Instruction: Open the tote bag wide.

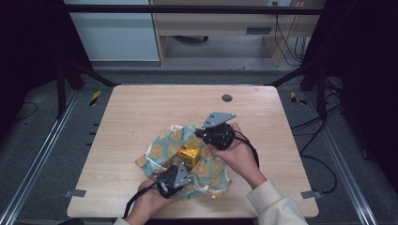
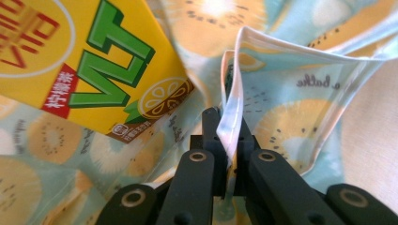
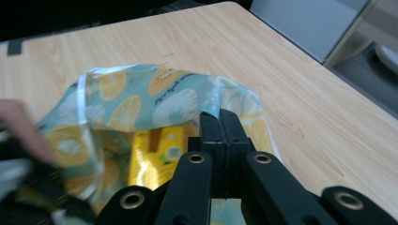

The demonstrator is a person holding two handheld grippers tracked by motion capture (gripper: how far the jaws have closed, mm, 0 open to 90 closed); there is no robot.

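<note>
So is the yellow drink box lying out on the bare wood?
No, the yellow drink box sits on the fruit-print cloth, which is bunched up around it on the table.

Even overhead light fell on the pale surface (image 1: 141, 112) while the surroundings stayed dark. Beyond the left gripper's fingers (image 2: 212, 126), glare washed out the cloth (image 2: 291, 126); left of the right gripper's fingers (image 3: 212, 129), a hand (image 3: 21, 129) blurred.

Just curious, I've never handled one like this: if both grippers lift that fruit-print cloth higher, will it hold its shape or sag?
Probably sag: the fruit-print cloth lies crumpled, and its hem folds limply from the left gripper. The drink carton inside would likely weigh down its middle.
</note>
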